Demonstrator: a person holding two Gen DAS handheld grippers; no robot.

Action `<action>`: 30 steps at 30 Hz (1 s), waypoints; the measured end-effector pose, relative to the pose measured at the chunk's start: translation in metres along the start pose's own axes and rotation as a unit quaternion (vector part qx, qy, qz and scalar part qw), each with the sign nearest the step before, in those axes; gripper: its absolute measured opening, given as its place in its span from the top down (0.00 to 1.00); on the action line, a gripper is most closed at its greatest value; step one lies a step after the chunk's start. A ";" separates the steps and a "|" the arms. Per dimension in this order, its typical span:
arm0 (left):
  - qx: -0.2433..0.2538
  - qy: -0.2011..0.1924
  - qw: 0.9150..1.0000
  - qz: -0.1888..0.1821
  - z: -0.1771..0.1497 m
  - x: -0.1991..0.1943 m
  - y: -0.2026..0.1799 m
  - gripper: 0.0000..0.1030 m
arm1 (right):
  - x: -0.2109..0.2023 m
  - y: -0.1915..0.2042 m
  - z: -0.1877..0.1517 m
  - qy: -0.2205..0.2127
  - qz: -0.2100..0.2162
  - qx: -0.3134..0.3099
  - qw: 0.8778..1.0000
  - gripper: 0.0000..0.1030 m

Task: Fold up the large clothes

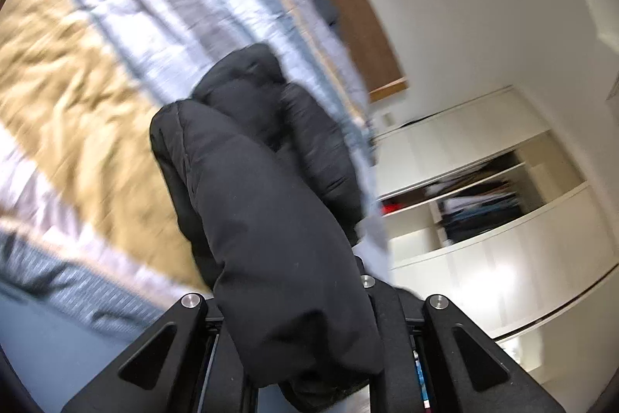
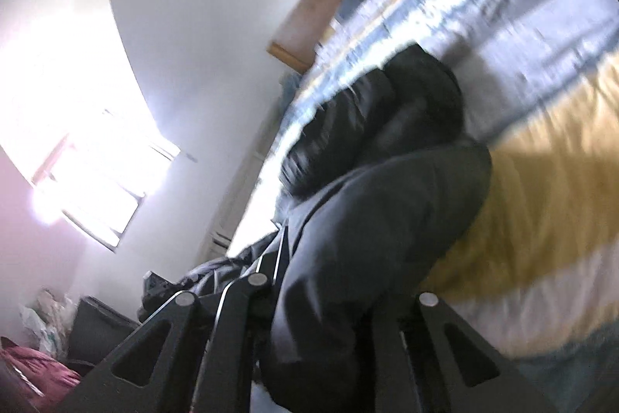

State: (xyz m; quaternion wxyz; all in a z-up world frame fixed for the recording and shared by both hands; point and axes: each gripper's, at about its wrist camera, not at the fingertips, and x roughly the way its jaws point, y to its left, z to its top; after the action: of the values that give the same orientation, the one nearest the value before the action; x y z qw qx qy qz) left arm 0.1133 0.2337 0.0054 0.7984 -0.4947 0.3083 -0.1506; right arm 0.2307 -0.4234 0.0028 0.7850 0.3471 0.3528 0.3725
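Jacket: one black padded jacket [image 1: 271, 204], lying partly on the bed [image 1: 77, 95] and partly lifted at its near end, where both grippers hold it.
Left gripper: the left gripper [image 1: 298, 355] has its fingers closed together on a thick bunch of the jacket; the cloth hides the tips.
Right gripper: the right gripper [image 2: 329, 355] is also clamped on the near edge of the jacket [image 2: 387, 219]; its fingertips are covered too.
Handling: I judge it soft, puffy and quite bulky, but not heavy. The shell looks smooth, so it may slip out of a shallow pinch. It will sag between the two holds and spring back after a fold.
Where to hold: better at a hem or seam, the two holds well apart, and with a deep bite of cloth.
Count: one jacket, two grippers, one bed with a striped cover, one wooden headboard [image 1: 348, 6] at the far side, one open wardrobe [image 1: 483, 188] on the right, one bright window [image 2: 96, 173] on the left.
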 end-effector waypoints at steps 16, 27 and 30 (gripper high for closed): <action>-0.115 -0.076 0.985 -0.100 0.156 0.083 -0.020 0.86 | 0.064 -0.018 0.157 -0.111 0.089 0.086 0.986 0.91; -0.084 -0.064 0.993 0.047 0.280 0.222 0.000 0.83 | 0.172 -0.062 0.271 -0.136 -0.061 0.086 0.985 0.88; -0.067 -0.052 0.992 0.093 0.306 0.264 0.014 0.79 | 0.206 -0.085 0.294 -0.126 -0.104 0.089 0.983 0.88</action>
State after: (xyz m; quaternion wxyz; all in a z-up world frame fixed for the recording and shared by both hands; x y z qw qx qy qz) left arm 0.5103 0.3098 0.0007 0.7892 -0.5232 0.3203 -0.0293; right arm 0.5965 -0.3762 0.0234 0.8235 0.4213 0.3169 0.2096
